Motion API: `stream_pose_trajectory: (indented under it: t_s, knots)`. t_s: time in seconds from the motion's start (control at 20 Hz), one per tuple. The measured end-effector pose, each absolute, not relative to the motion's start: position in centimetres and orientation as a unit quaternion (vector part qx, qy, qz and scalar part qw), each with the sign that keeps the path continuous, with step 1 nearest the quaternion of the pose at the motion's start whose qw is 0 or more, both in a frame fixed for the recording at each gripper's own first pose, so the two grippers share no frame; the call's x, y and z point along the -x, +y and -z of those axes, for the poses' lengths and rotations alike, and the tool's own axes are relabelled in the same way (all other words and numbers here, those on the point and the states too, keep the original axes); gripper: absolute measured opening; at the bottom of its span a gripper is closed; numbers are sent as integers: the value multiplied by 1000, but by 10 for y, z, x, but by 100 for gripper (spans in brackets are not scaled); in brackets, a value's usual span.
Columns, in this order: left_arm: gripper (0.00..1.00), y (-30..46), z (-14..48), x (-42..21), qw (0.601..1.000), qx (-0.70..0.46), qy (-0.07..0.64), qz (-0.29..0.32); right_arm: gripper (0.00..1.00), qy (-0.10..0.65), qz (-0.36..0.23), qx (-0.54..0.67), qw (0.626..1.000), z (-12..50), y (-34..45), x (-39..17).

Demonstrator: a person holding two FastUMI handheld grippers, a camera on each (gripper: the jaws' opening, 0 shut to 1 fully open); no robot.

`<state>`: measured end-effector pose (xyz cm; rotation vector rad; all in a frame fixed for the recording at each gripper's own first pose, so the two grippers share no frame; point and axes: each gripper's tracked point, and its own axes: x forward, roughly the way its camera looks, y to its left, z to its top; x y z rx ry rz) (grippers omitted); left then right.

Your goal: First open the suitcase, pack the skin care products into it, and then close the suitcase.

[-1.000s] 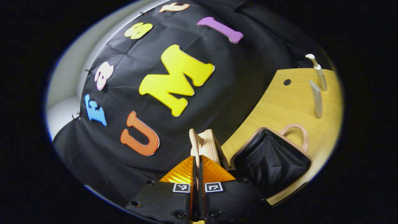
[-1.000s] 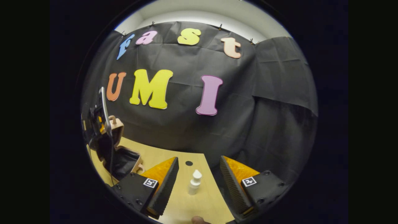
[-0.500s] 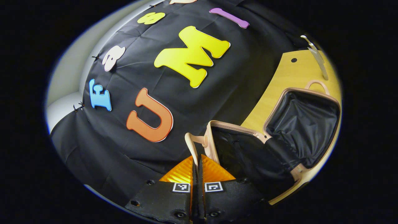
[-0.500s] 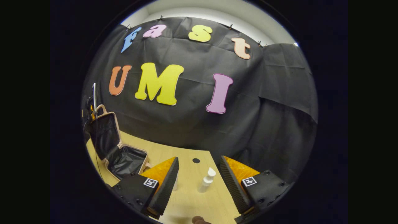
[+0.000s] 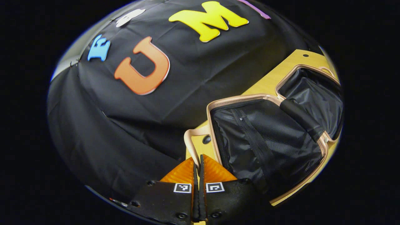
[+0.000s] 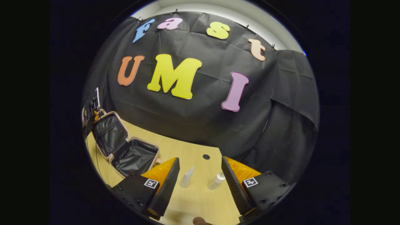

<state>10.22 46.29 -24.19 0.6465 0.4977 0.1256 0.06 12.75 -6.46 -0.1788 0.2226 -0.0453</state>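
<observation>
The beige suitcase (image 5: 275, 103) lies wide open on the wooden table, both halves lined in black. My left gripper (image 5: 198, 165) is shut on the lid's beige handle (image 5: 190, 140), and the lid is tilted far back, close to the tabletop. In the right gripper view the open suitcase (image 6: 128, 147) sits at the far left, with the left gripper (image 6: 93, 107) at its lid edge. My right gripper (image 6: 200, 158) hangs open over the table. A white tube (image 6: 187, 177) and a small white bottle (image 6: 216, 181) stand between its spread fingers, untouched.
The wooden table (image 6: 193, 203) has a round cable hole (image 6: 206, 156) just behind the two products. The black cloth wall stands close behind the table's far edge. A second hole (image 5: 206, 139) in the tabletop shows beside the handle.
The lid has swung from half raised down to almost flat, carried by my left gripper. The right gripper's view has shifted, and the tube now shows beside the bottle.
</observation>
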Motion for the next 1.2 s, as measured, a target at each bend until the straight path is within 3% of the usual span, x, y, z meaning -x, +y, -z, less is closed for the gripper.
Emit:
stream_pose_trajectory:
  t_s: [0.45, 0.65, 0.75, 0.95, 1.2]
  knots:
    - [3, 479, 332, -91, 923, -223, 313, -32, 79, 146, 23, 108, 983, 87, 122, 7]
    - [13, 487, 339, -87, 925, -194, 324, -39, 79, 148, 21, 105, 983, 92, 117, 13]
    - [35, 503, 333, -81, 922, -208, 320, -66, 79, 146, 18, 102, 984, 92, 112, 14]
    - [100, 486, 297, -65, 930, -197, 302, -74, 79, 144, 13, 91, 985, 93, 94, 13]
    - [99, 396, 249, -50, 946, -180, 268, -37, 78, 137, 2, 78, 987, 100, 62, 15]
